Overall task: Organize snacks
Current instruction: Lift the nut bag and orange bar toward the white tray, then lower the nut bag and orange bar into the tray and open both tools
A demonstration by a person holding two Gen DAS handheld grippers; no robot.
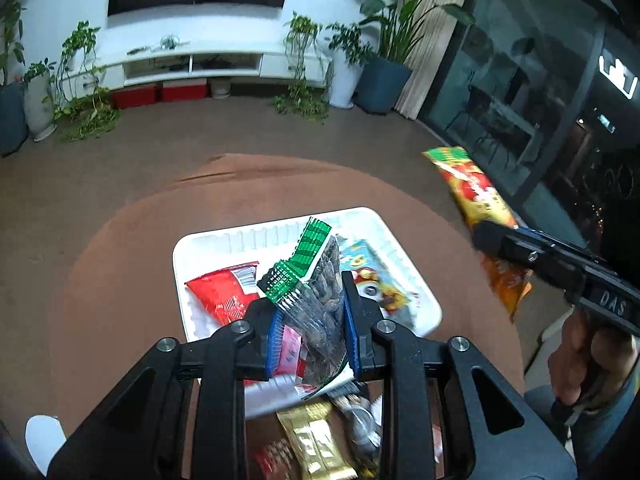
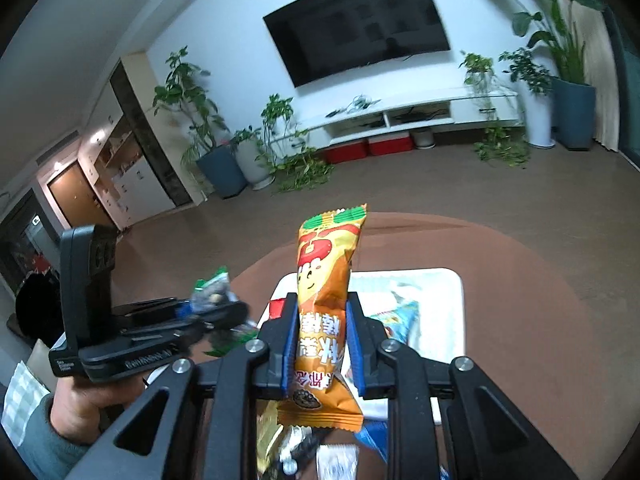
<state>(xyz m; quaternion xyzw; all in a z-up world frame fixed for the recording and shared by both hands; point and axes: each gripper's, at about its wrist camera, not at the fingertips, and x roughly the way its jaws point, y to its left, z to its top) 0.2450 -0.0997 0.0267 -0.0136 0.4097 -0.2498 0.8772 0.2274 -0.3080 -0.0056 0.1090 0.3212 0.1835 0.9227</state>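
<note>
My left gripper (image 1: 308, 322) is shut on a clear packet of dark seeds with a green striped top (image 1: 316, 280), held above a white tray (image 1: 248, 236) on the round brown table. Inside the tray lie a red packet (image 1: 224, 292) and a blue cartoon packet (image 1: 372, 276). My right gripper (image 2: 322, 344) is shut on a tall orange snack packet (image 2: 326, 280), upright over the same tray (image 2: 452, 308). From the left wrist view that orange packet (image 1: 472, 188) hangs at the right, in the right gripper (image 1: 486, 236). The right wrist view shows the left gripper (image 2: 224, 304) with its seed packet (image 2: 210, 290).
Loose snacks lie below my fingers near the table's front: a gold packet (image 1: 316, 444) and a red one (image 1: 276, 460). A hand (image 1: 588, 360) grips the right tool. Beyond the table are brown floor, potted plants (image 1: 384, 40), a white TV cabinet (image 1: 208, 64) and a glass door (image 1: 520, 80).
</note>
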